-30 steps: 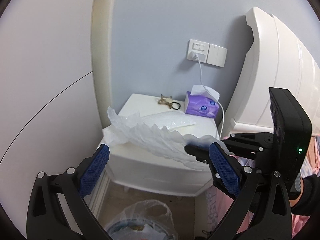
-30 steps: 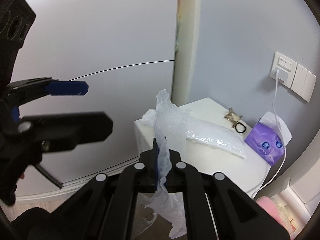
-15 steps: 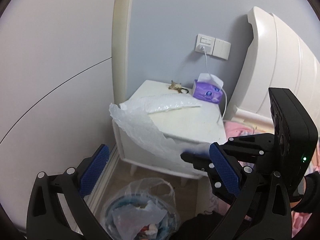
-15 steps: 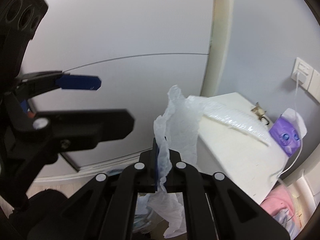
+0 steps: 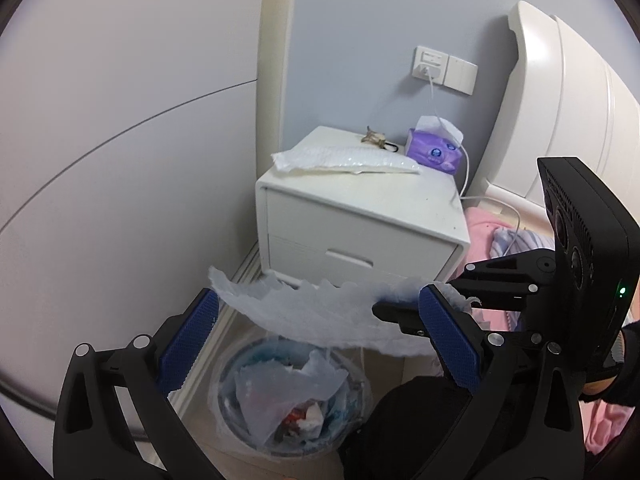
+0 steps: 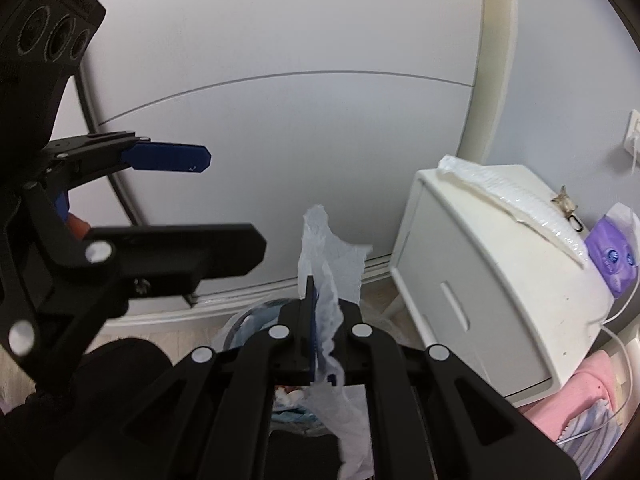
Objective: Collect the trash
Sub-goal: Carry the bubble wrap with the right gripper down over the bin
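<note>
Trash piece: the thin, crinkled, translucent white plastic sheet (image 5: 320,312) hangs in the air just above the bin, clear of the nightstand top it draped over 1 second ago.
Right gripper: your right gripper (image 6: 316,320) has its jaws pressed together, pinching 1 edge of the sheet; the loose end trails sideways across the left wrist view.
Left gripper: your left gripper (image 5: 316,344) has its jaws spread wide, holding nothing, with the sheet passing between its blue pads without touching them, as far as you can tell.
Bin: the round wastebasket lined with a clear plastic bag (image 5: 288,404) sits on the floor directly below, already part full of wrappers; it has come into fuller view than half a second ago.
Meaning: both your hands have come down toward the bin, so the carry looks nearly finished and the release is the step left.
Remaining trash: the flat sheet of clear bubble wrap (image 5: 344,158) lies on the white 2-drawer nightstand (image 5: 360,216), probably your next pick.
Leave alone: the purple tissue pack (image 5: 434,152).
</note>
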